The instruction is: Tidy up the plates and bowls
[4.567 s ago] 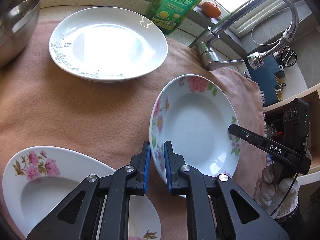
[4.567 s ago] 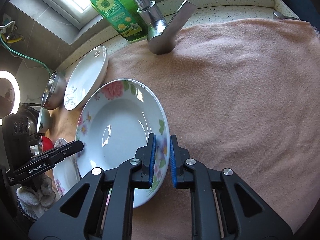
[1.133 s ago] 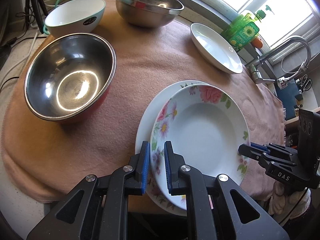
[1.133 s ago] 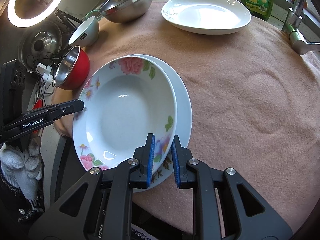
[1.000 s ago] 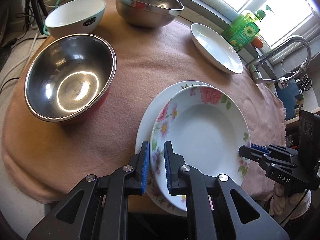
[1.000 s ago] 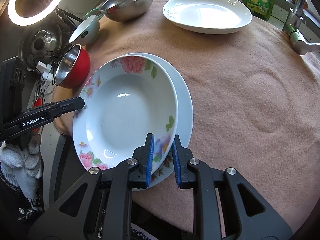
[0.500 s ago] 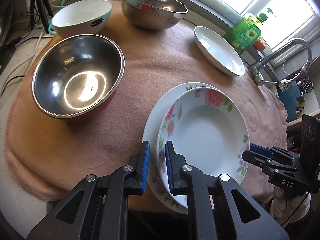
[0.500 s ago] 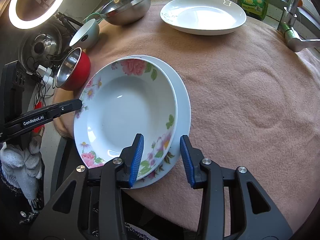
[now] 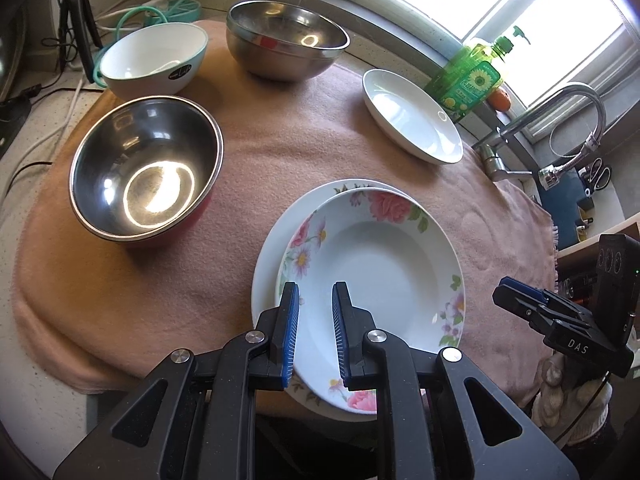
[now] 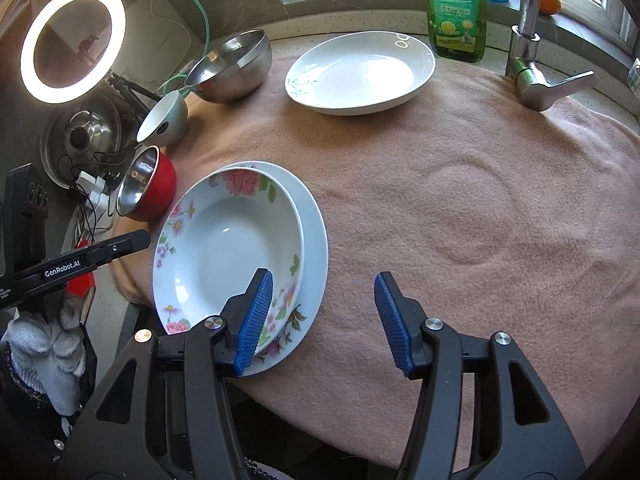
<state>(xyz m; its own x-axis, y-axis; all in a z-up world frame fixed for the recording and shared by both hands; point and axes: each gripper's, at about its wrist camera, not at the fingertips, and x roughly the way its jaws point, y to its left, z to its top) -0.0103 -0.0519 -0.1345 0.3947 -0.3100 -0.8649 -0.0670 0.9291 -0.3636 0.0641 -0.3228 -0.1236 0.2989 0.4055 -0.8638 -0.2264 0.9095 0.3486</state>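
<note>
A floral deep plate [image 9: 376, 276] [image 10: 228, 252] rests on top of a second, flatter floral plate [image 9: 266, 276] [image 10: 316, 248] on the pink cloth. My left gripper [image 9: 315, 320] is open with a small gap, its fingers over the top plate's near rim, not clamping it. My right gripper [image 10: 324, 304] is wide open just beside the stack's right edge; its left finger [image 10: 256, 308] overlaps the plates. A plain white plate [image 9: 412, 118] [image 10: 360, 72] lies at the back near the soap bottle.
A red-sided steel bowl [image 9: 146, 170] [image 10: 146, 184], a white bowl [image 9: 154, 58] [image 10: 164, 118] and a steel bowl [image 9: 286, 40] [image 10: 230, 66] stand on the left. A green soap bottle [image 10: 456, 8] and tap [image 10: 532, 68] stand at the back. The cloth [image 10: 480, 200] hangs over the counter's front edge.
Both grippers let go of the floral plate, now lying on the lower plate. The right gripper opened wide, the left a little, and both pulled back slightly.
</note>
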